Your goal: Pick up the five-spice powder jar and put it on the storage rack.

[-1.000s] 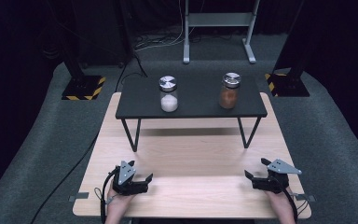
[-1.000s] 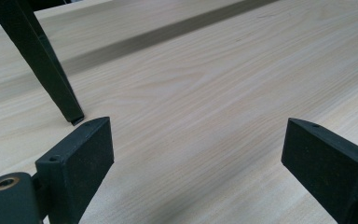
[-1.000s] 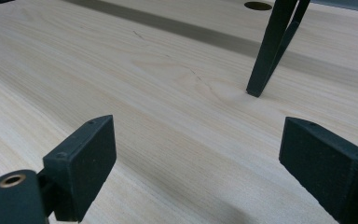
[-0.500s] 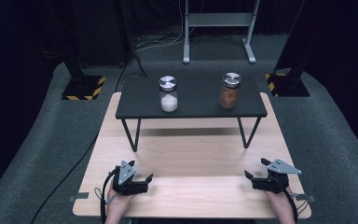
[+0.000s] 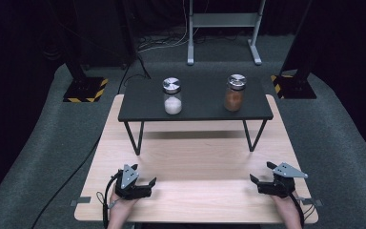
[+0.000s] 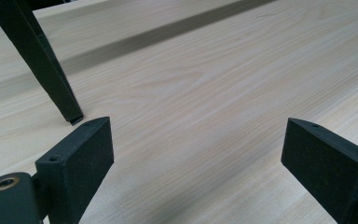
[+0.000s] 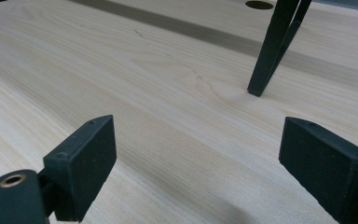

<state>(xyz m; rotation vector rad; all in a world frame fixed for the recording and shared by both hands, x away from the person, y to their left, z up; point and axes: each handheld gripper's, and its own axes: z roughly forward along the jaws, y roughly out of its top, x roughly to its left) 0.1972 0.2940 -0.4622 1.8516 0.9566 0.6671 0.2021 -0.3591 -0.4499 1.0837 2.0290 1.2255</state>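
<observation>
Two glass jars with metal lids stand on a small black table (image 5: pixel 195 112): one with white powder (image 5: pixel 172 96) at its left, one with reddish-brown powder (image 5: pixel 234 93) at its right. My left gripper (image 5: pixel 148 183) rests low on the wooden tabletop (image 5: pixel 195 162) near the front left, open, with bare wood between its jaws (image 6: pixel 196 154). At the front right lies my right gripper (image 5: pixel 259 178), also open with nothing between its jaws (image 7: pixel 196 154). Both are well in front of the jars.
The black table's legs stand on the wood; one (image 6: pixel 46 70) rises just ahead of the left gripper, another (image 7: pixel 272 51) ahead of the right. Grey carpet (image 5: pixel 333 143) surrounds the wooden table, with stand bases and cables at the back.
</observation>
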